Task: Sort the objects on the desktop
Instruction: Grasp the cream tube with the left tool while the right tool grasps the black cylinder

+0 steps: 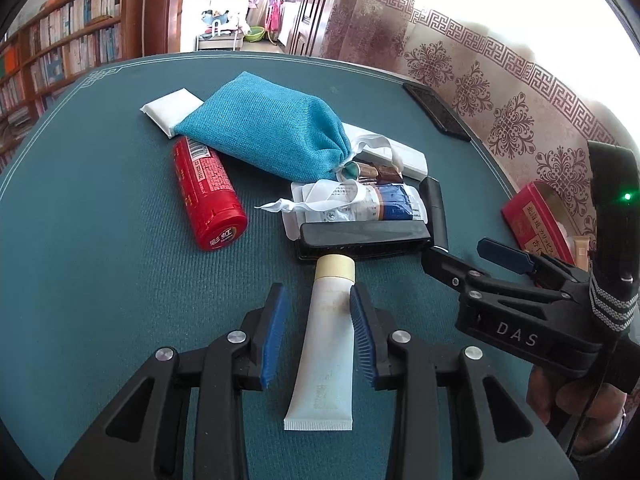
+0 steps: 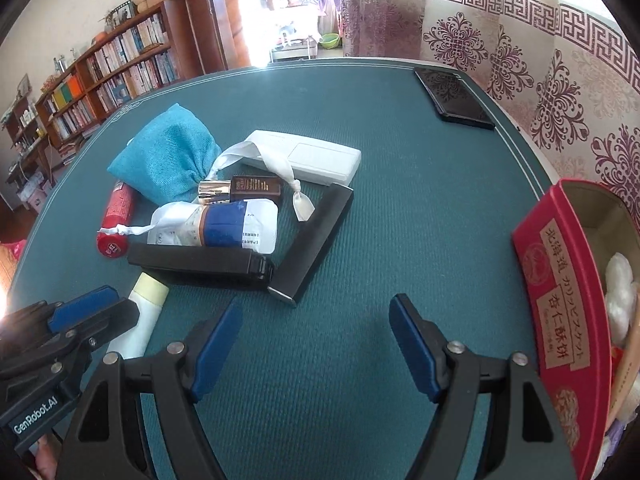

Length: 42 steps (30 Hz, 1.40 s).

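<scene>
A bookcase [image 2: 116,68] packed with books fills the upper left of both views. A patterned curtain [image 2: 520,52] hangs along the upper right. Between them a bright doorway [image 1: 236,4] opens onto another room, a green basin [image 2: 330,41] on its floor.

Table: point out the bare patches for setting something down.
Free: the mat between the black bar and the red box, and near the phone. Crowded: around the blue pouch and red can.
</scene>
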Motion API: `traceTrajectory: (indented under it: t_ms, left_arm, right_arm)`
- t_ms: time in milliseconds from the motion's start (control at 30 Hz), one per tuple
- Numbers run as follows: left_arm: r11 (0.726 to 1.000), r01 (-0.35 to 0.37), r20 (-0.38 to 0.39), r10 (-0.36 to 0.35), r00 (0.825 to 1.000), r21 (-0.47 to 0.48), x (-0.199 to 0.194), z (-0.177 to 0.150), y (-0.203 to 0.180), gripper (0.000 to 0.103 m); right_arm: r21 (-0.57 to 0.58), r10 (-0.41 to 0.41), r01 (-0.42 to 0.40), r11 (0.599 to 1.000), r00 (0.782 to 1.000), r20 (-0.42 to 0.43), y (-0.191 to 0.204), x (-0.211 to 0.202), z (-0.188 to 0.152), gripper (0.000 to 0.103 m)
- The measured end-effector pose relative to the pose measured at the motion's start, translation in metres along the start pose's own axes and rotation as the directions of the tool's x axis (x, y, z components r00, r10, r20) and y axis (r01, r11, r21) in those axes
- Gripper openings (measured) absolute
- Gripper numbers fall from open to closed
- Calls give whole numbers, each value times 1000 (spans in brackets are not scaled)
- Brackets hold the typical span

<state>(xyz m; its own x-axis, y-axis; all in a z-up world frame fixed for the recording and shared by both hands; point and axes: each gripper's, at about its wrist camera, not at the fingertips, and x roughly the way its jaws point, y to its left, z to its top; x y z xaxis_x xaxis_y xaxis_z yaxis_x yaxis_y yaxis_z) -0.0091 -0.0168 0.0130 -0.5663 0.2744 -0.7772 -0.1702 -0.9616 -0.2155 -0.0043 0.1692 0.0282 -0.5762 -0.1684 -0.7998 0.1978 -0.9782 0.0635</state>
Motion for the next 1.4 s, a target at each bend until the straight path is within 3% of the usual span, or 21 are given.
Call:
traceTrajectory:
  t_ms: [67, 233, 400, 467, 700, 733, 867, 900, 967, 1133, 1233, 1400]
  left_arm:
    - [1000, -1, -2, 1, 1000, -8, 2, -1, 2, 49]
    - [1000, 8, -13, -8, 1000, -9, 5, -1, 2, 53]
    - [999, -29, -30, 30, 999, 28, 13, -2, -8, 57]
    - [999, -32, -33, 34, 999, 39, 16, -1, -12, 63]
    - [991, -88, -13, 90, 996, 101, 19, -3, -21, 64]
    - [991, -90, -11, 92, 996, 101, 19, -4, -21, 62]
    - [992, -89, -4, 90, 996, 91, 16, -5, -17, 30]
    - [992, -88, -5, 89, 996, 89, 16, -5, -17, 28]
    - [993, -85, -3, 85, 996, 86, 16, -5, -18, 28]
    - [993, -79, 18, 78, 997, 89, 12, -6, -19, 28]
    - [994, -71, 29, 69, 997, 87, 10, -5, -19, 28]
    - [998, -35, 38, 33, 999, 61, 4, -6, -15, 28]
  right_arm:
    - [-14, -8, 8, 1000, 1000, 6, 2, 6, 5, 79]
    - [-44, -53, 54, 998, 998, 22, 2, 16, 8, 70]
    - [-29, -79, 80, 996, 996, 41, -3, 14, 5, 60]
    - [-16, -81, 82, 997, 996, 43, -6, 14, 5, 59]
    - [-56, -101, 104, 993, 994, 50, -1, 19, 15, 59]
    - [-61, -103, 106, 992, 993, 52, 0, 20, 17, 59]
    - [-61, -96, 99, 993, 994, 62, 0, 23, 20, 59]
    - [-62, -93, 97, 993, 994, 64, 0, 23, 20, 58]
    - [-72, -79, 84, 994, 994, 71, 1, 23, 19, 53]
    - [-138, -72, 85, 987, 993, 93, 17, 18, 11, 22]
    - [-146, -82, 96, 985, 991, 102, 19, 15, 6, 22]
    - [-72, -15, 21, 997, 996, 84, 6, 5, 0, 22]
